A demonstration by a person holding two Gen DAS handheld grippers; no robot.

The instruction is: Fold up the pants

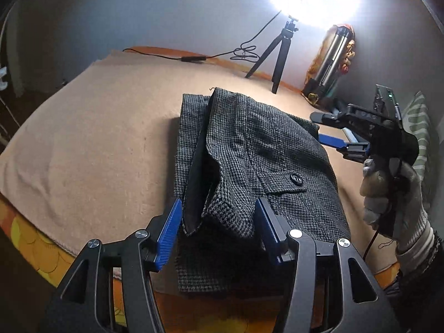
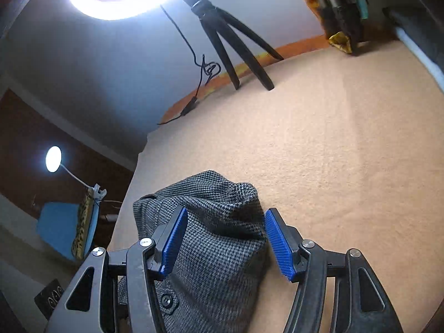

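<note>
The dark grey tweed pants (image 1: 249,172) lie folded in a compact stack on the beige blanket (image 1: 97,138); a buttoned pocket flap faces up. My left gripper (image 1: 219,208) is open, its blue pads astride the stack's near edge, holding nothing. My right gripper (image 1: 319,129), held in a gloved hand, hovers at the stack's right side. In the right wrist view the right gripper (image 2: 224,222) is open over the pants (image 2: 216,249), with the cloth lying between the spread pads.
A ring light on a black tripod (image 1: 277,52) stands at the blanket's far edge, with its cable (image 1: 194,58) beside it. A steel flask (image 1: 330,58) and clutter stand at the far right. The orange patterned mattress edge (image 1: 33,244) shows at the near left.
</note>
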